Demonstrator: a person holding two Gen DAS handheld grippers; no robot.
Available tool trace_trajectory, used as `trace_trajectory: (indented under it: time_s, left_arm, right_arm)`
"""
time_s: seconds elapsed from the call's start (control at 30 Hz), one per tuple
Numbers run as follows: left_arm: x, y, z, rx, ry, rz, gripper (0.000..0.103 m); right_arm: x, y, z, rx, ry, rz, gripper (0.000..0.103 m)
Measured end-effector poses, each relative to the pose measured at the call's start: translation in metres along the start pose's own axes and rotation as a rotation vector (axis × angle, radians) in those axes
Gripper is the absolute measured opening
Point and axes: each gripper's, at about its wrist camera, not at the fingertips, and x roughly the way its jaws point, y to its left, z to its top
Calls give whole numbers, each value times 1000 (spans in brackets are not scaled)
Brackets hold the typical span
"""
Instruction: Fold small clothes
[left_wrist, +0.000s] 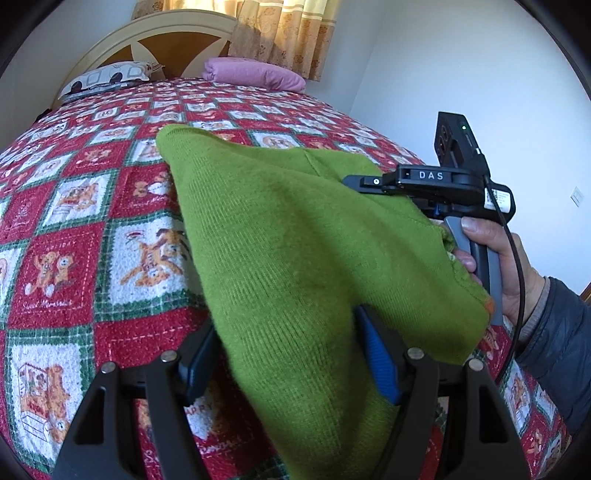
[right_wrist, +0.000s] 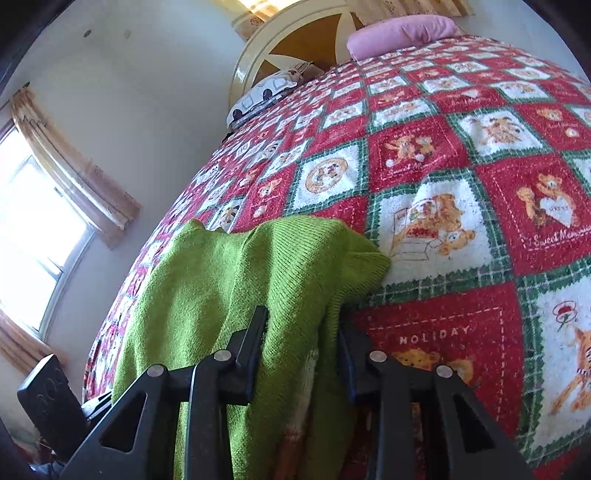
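**Left wrist view: green knit held up between two claws above the bed**

Left wrist view shows the green knit garment (left_wrist: 295, 258) lifted off the patterned bedspread (left_wrist: 74, 221), hanging as a slanted sheet. Its upper left corner stands free in the air, and its top edge runs right to the right claw (left_wrist: 360, 182), whose tip disappears into the cloth. A hand (left_wrist: 495, 258) in a dark sleeve (left_wrist: 561, 350) grips that tool's grey handle, with a black cable looping down beside it. The left claw (left_wrist: 288, 362) has the garment's lower part between its fingers (left_wrist: 380, 362); the fingers stand spread wide, cloth bunched between them and lying against the blue pad of the one on the right. Whether the other pad presses the cloth cannot be told.

From the right wrist view, the right claw (right_wrist: 303, 354) pinches a thick fold of the garment (right_wrist: 229, 280), both pads buried in the knit. The garment's far rounded edge (right_wrist: 369, 254) droops to the bedspread (right_wrist: 480, 184). To the right of the cloth the bedspread lies broad and flat, running up to a pink pillow (right_wrist: 402, 31), a printed pillow (right_wrist: 266, 92) and the headboard (right_wrist: 295, 37). On the left the bed edge falls away toward a wall with a curtained window (right_wrist: 37, 221).
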Motion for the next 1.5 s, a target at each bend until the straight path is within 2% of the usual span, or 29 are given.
trace_trajectory:
  time_s: [0.07,0.17,0.2,0.3,0.43,0.5,0.6,0.73,0.9,1.23,1.33,1.5]
  left_arm:
    - [0,0,0,1,1,2,74]
    - [1,-2,1,7,1,3,72]
    - [1,-2,1,12,1,-5,67]
    - [-1,-9,1,32,-4,0,59]
    - [-6,-12,3,42,-11,14,47]
    - [-14,-11,6,37,-15,20,39]
    - [-26,-7,12,20,-13,12,35]
    - [-49,-9,15,30,-41,11,34]
    - [-84,-8,11,64,-88,53,34]
    - [-143,25,-18,34,-125,133,34]
    - [-162,42,-32,9,-137,164,34]
    - [-188,60,-50,-27,-155,207,34]
  right_arm:
    - [1,0,0,0,2,-5,35]
    - [1,10,-1,-49,-12,-66,34]
    - [2,15,-2,-66,-16,-90,33]
    - [-1,24,-2,-92,-21,-151,30]
    - [-13,37,-4,-66,-59,-172,28]
    - [-22,44,-4,-59,-81,-158,27]
    - [-34,63,-5,-82,-91,-147,26]
    - [-44,96,-9,-140,-92,-132,25]
    - [-48,125,-15,-147,-113,-73,25]
    - [-25,199,-39,-178,-86,51,21]
    - [-13,224,-46,-198,-67,93,17]
    - [16,263,-60,-228,-15,146,16]
